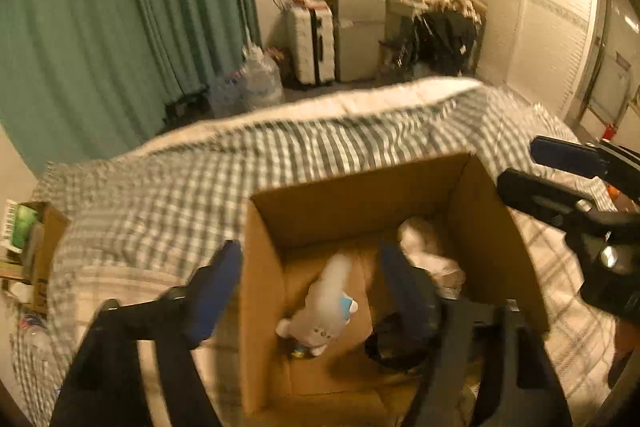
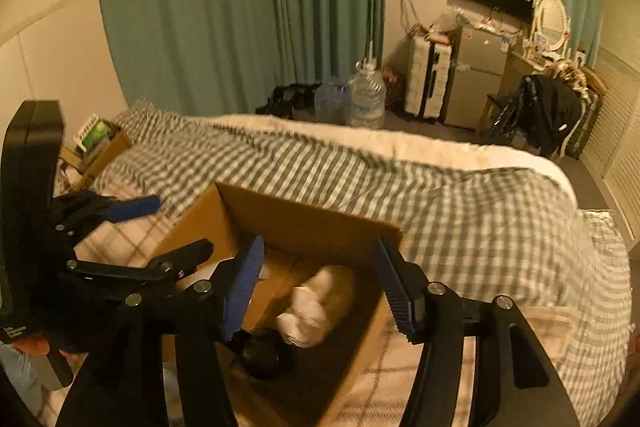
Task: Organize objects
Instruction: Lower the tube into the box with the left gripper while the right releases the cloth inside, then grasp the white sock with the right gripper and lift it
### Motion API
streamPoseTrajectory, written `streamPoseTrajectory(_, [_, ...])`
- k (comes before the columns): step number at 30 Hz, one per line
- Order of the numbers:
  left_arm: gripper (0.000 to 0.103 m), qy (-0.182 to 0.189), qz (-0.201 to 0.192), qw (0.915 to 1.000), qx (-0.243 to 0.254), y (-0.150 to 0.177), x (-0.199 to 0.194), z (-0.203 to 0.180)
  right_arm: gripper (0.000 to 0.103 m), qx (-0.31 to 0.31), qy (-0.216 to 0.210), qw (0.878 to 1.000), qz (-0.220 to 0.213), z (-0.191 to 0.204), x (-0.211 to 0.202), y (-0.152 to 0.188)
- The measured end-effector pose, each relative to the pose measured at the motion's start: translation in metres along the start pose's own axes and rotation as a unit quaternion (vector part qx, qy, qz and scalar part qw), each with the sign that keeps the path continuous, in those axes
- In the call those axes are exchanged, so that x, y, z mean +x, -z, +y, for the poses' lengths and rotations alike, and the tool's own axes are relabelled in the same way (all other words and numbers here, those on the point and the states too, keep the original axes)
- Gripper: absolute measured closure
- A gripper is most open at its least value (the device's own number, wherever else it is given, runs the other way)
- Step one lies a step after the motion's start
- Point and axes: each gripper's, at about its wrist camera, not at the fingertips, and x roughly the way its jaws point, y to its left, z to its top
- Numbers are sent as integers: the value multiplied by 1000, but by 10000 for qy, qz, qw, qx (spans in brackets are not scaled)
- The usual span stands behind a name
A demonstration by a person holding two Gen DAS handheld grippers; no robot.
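An open cardboard box (image 1: pixel 344 199) sits on the checked bed cover; it also shows in the right wrist view (image 2: pixel 304 223). Inside lie a white plush cat with a blue bow (image 1: pixel 324 311), a crumpled white-tan soft item (image 1: pixel 428 251) (image 2: pixel 316 307) and a dark object (image 1: pixel 396 343) (image 2: pixel 264 351). My left gripper (image 1: pixel 310 277) is open and empty, hovering over the box's left side. My right gripper (image 2: pixel 318 287) is open and empty above the box; it shows at right in the left wrist view (image 1: pixel 524 171). The left gripper shows at left in the right wrist view (image 2: pixel 176 227).
The bed (image 2: pixel 460 211) has a grey-white checked cover. A small box of items (image 2: pixel 98 147) stands at the bed's far left. Beyond the bed are water jugs (image 2: pixel 366 99), a suitcase (image 2: pixel 428 83), a small fridge (image 2: pixel 476 75), a chair with dark clothes (image 2: pixel 548 111) and green curtains (image 2: pixel 224 7).
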Motion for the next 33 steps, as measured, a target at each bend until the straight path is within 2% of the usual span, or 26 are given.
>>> streamPoseTrajectory(3, [23,15,-77,10000,-36,3,-32,6,37,-35,130,9998,-151,3,-39,-6])
streamPoseTrajectory(6, [11,-22,-254,9996,-114,8,-74,13,25,-152,297,9987,-389,13,-90,-9])
streamPoseTrajectory(8, [0,-96,-390,9990,-178,12,-97,18,12,-211,382,9977,-521,19,-116,-10])
streamPoseTrajectory(14, [0,-180,-645,9974,-264,41,-157,26,0,-250,380,9954,-847,42,-186,2])
streamPoseTrajectory(16, [0,-246,-716,9967,-283,55,-171,26,0,-302,416,9946,-905,47,-200,12])
streamPoseTrajectory(21, [0,-456,-783,9955,-289,92,-191,23,0,-570,638,9919,-935,69,-217,47])
streamPoseTrajectory(28, [0,-493,-714,9917,-951,150,-191,34,0,-617,653,9924,-846,92,-206,105])
streamPoseTrajectory(33, [0,-706,-522,9903,-1076,181,-174,30,0,-468,298,9965,-625,102,-180,133])
